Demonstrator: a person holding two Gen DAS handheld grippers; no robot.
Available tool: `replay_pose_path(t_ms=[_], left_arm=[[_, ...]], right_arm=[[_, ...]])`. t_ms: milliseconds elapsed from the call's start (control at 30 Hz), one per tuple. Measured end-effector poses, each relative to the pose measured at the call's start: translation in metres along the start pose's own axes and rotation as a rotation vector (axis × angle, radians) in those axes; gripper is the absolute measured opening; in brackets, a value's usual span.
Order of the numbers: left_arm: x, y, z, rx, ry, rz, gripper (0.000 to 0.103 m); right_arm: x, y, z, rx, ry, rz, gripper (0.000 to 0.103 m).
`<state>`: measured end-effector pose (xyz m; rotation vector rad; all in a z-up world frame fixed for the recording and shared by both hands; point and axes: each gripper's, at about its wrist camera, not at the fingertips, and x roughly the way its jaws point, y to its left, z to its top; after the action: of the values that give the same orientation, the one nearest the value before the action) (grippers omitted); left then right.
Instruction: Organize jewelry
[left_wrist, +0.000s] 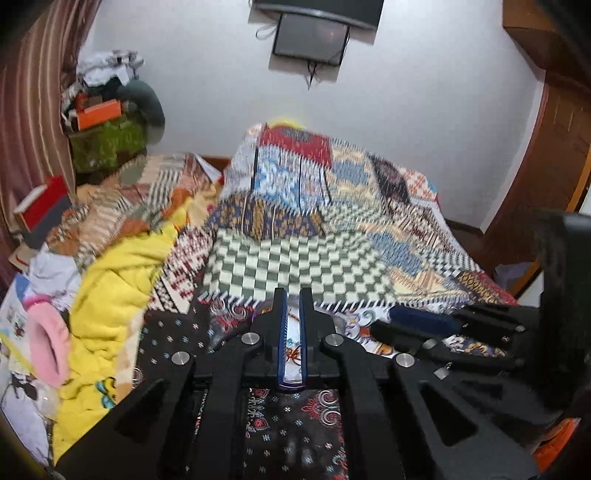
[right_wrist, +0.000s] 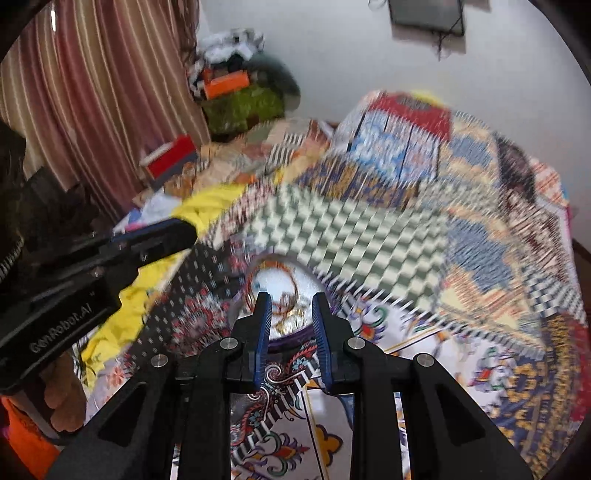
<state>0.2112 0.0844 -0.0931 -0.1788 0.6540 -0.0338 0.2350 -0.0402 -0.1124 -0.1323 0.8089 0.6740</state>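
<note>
A white dish with a purple rim (right_wrist: 291, 338) lies on the patterned bedsheet and holds tangled gold and red jewelry (right_wrist: 286, 306). My right gripper (right_wrist: 291, 299) hangs open just above the dish, its fingers on either side of the jewelry, with nothing held. My left gripper (right_wrist: 186, 230) is off to the left of the dish and apart from it. In the left wrist view its fingers (left_wrist: 293, 293) are drawn together to a narrow slit. Through the slit a strip of the dish (left_wrist: 293, 332) shows. The right gripper (left_wrist: 382, 320) reaches in from the right.
A patchwork quilt (right_wrist: 424, 229) is heaped over the bed behind the dish. A yellow blanket (left_wrist: 114, 280) and a pink cloth (left_wrist: 46, 343) lie to the left. A red box (right_wrist: 170, 158), a clothes pile (right_wrist: 236, 85) and a striped curtain (right_wrist: 92, 92) stand further left. A hand (right_wrist: 62, 398) holds the left gripper.
</note>
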Motion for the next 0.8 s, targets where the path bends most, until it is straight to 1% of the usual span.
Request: replay_pose_path(t_ms=[167,300,400,433,467,500,533,567,600,633,667,700,733,800], left_arm=[[-0.056,-0.018,0.011,0.025,-0.112,0.0,0.002],[-0.114,-0.035,0.015,0.046,-0.232,-0.003,0.002],[-0.161,-0.047,0.013,0.063,-0.329,0.009,0.002],[-0.174,-0.051,0.011,0.068,-0.359,0.015,0.004],[-0.187,-0.054,0.009,0.072,-0.387,0.021,0.009],[-0.201,-0.057,0.006,0.076,-0.418,0.026,0.012],[-0.21,-0.059,0.003,0.077,-0.442,0.03,0.019],[-0.224,-0.062,-0.001,0.078,-0.474,0.037,0.029],[-0.234,-0.064,-0.005,0.077,-0.499,0.043,0.035],[-0.243,-0.064,-0.009,0.074,-0.517,0.049,0.048],[-0.252,-0.065,-0.014,0.066,-0.542,0.062,0.058],[-0.259,-0.065,-0.018,0.061,-0.557,0.069,0.061],[-0.265,-0.065,-0.022,0.054,-0.571,0.077,0.064],[-0.274,-0.062,-0.027,0.038,-0.58,0.087,0.073]], right_arm=[[-0.078,0.012,0.01,-0.01,-0.177,-0.042,0.02],[-0.144,0.031,0.009,-0.013,-0.332,-0.057,0.02],[-0.188,0.046,0.003,-0.019,-0.433,-0.067,0.02],[-0.198,0.051,0.0,-0.022,-0.459,-0.069,0.021],[-0.207,0.056,-0.002,-0.025,-0.486,-0.071,0.024],[-0.218,0.062,-0.006,-0.029,-0.513,-0.074,0.031],[-0.228,0.068,-0.01,-0.033,-0.542,-0.083,0.036],[-0.235,0.073,-0.013,-0.034,-0.57,-0.095,0.045],[-0.243,0.078,-0.017,-0.035,-0.6,-0.111,0.053],[-0.247,0.082,-0.021,-0.037,-0.62,-0.124,0.057],[-0.252,0.087,-0.025,-0.041,-0.641,-0.139,0.062],[-0.257,0.092,-0.028,-0.043,-0.658,-0.154,0.068],[-0.26,0.094,-0.032,-0.044,-0.669,-0.165,0.071],[-0.264,0.101,-0.037,-0.043,-0.694,-0.2,0.084]])
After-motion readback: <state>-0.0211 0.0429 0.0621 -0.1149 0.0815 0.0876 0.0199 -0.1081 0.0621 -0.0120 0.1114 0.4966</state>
